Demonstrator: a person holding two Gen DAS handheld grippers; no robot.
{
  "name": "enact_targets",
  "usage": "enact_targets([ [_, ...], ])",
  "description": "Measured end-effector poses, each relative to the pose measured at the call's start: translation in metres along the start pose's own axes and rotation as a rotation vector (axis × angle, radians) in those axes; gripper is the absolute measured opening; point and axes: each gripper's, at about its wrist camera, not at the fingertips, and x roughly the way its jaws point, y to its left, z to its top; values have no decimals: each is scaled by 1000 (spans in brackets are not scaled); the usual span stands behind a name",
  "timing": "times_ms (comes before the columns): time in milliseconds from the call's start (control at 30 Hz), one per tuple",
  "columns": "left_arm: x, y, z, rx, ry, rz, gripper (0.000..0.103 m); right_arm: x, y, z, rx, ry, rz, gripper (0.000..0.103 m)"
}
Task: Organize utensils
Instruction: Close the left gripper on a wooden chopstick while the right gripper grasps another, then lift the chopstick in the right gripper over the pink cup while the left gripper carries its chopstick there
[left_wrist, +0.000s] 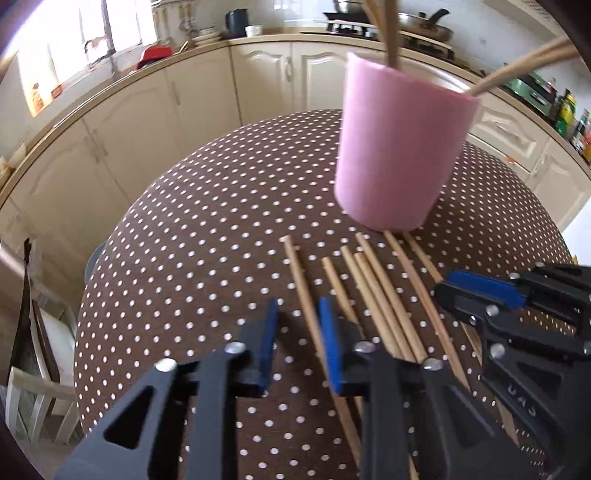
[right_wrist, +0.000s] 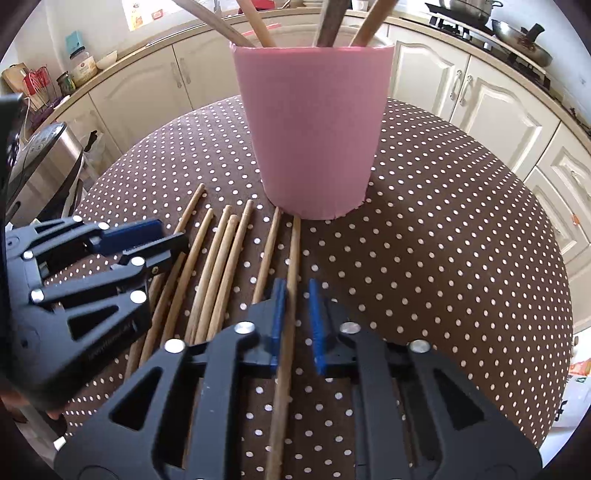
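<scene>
A pink cup (left_wrist: 399, 147) (right_wrist: 314, 129) holding several wooden utensils (right_wrist: 258, 26) stands on the brown polka-dot table (left_wrist: 203, 221) (right_wrist: 443, 240). In front of it lie several wooden chopsticks (left_wrist: 369, 288) (right_wrist: 221, 266), side by side. My left gripper (left_wrist: 299, 306) (right_wrist: 170, 240) straddles the leftmost chopstick (left_wrist: 297, 269); it lies near the right pad, with cloth showing beside the left pad. My right gripper (right_wrist: 296, 282) (left_wrist: 448, 291) straddles the rightmost chopstick (right_wrist: 294, 251). Its jaws are narrow, the left pad is almost on the stick, and a sliver of cloth shows beside the right pad.
Cream kitchen cabinets (left_wrist: 258, 81) curve round behind the table. A chair (left_wrist: 37, 369) stands at the table's left edge and a steel appliance (right_wrist: 48, 158) sits just beyond it. The two grippers are close together over the chopsticks.
</scene>
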Motion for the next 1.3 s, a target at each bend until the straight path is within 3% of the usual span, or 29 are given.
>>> enact_targets([
  [200, 0, -1, 3, -19, -12, -36, 6, 4, 2, 2, 12, 5, 18, 6],
  [467, -7, 20, -5, -73, -26, -102, 6, -18, -10, -15, 47, -24, 81, 6],
  [867, -94, 15, -5, -58, -210, -159, 6, -102, -11, -20, 38, -215, 134, 6],
  [1300, -181, -4, -10, -34, -395, -165, 6, -179, 12, -19, 13, -425, 104, 6],
])
